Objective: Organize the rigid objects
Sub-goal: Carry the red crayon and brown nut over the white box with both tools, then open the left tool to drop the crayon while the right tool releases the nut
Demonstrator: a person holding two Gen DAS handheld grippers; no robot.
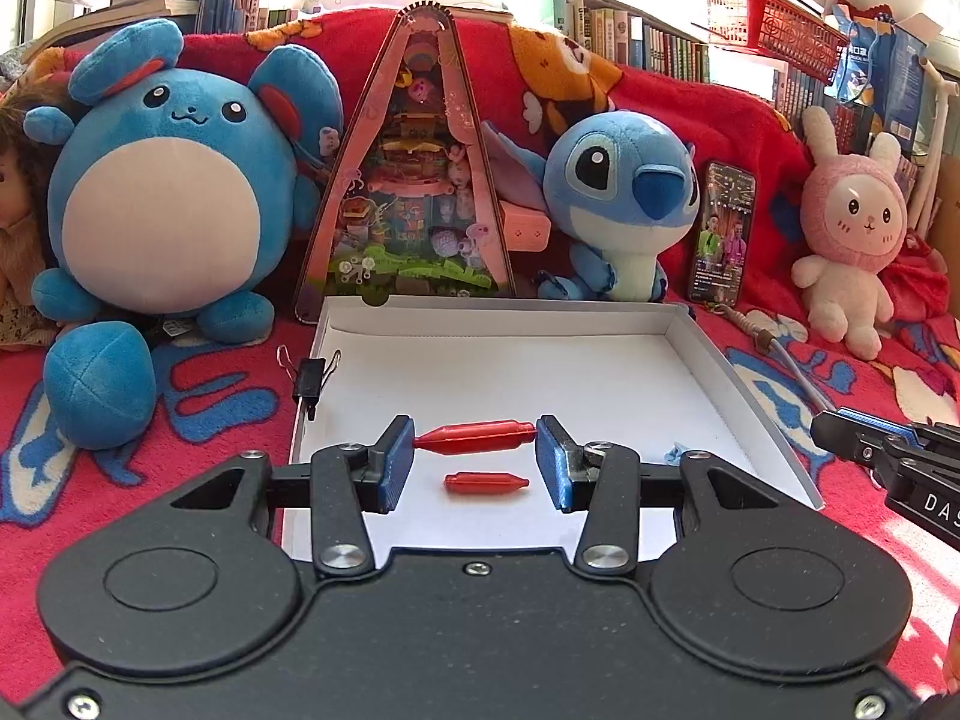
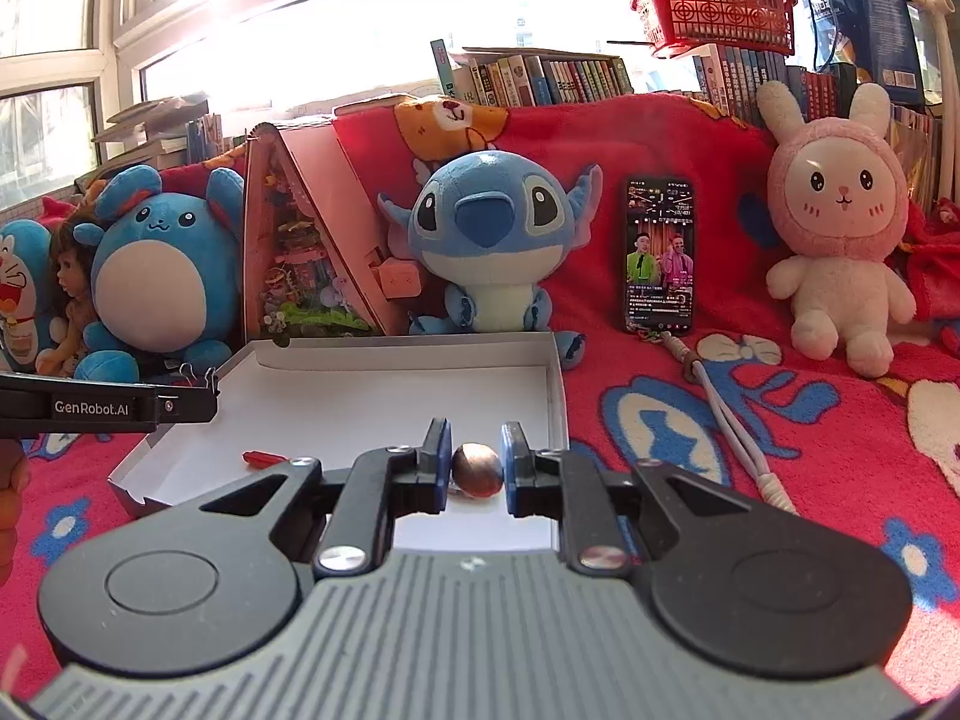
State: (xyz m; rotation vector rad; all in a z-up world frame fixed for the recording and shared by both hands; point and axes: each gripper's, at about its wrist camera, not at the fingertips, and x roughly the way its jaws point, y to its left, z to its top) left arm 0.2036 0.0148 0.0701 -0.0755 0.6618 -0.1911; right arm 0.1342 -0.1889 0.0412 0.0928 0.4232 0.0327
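At lower centre, the left gripper [image 1: 474, 461] clamps a red capsule [image 1: 475, 437] end to end above the white tray [image 1: 714, 360], while the right gripper [image 2: 475, 471] apparently pinches a brown nut [image 2: 477, 471] over its near right corner.

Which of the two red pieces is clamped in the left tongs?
The longer red piece, spanning the blue pads end to end; the shorter red piece lies loose below it in the white box.

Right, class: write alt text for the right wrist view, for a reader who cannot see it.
The right gripper is shut on a small brown oval object over a shallow white box on a red blanket. Soft toys and a phone stand behind.
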